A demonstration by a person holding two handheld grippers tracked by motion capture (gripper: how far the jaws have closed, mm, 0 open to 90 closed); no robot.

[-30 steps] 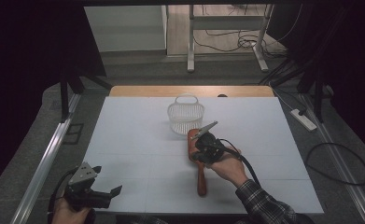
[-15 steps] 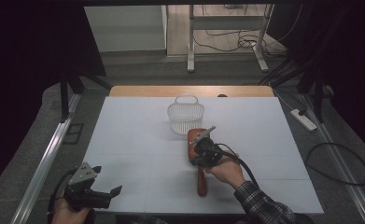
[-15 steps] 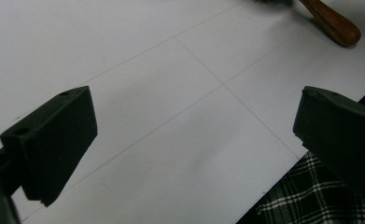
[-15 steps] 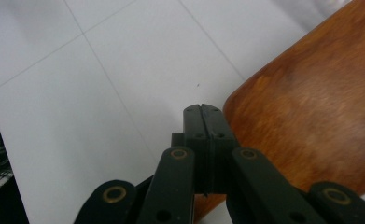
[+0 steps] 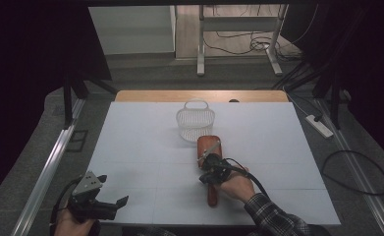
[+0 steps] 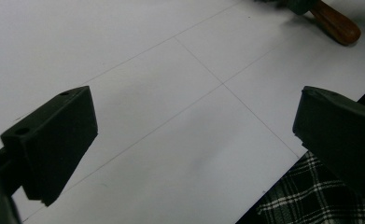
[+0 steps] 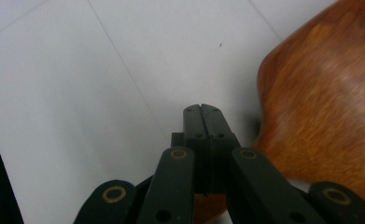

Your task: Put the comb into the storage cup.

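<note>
A brown wooden scoop lies lengthwise on the white table, its bowl toward a white wire basket. My right gripper is over the scoop where bowl meets handle, held by a hand in a plaid sleeve. In the right gripper view its jaws are pressed together with nothing seen between them, and the scoop's bowl lies just to their right. My left gripper hovers at the table's near left corner, open and empty. The scoop's handle end shows far off in the left gripper view.
The basket stands upright just beyond the scoop's bowl. A plaid sleeve lies past the table's near edge. On the floor to the right are a power strip and cables. A metal rail runs along the table's left side.
My right gripper has slid back along the scoop toward the person, and its jaws, spread a second ago, are now together. The left gripper has stayed put.
</note>
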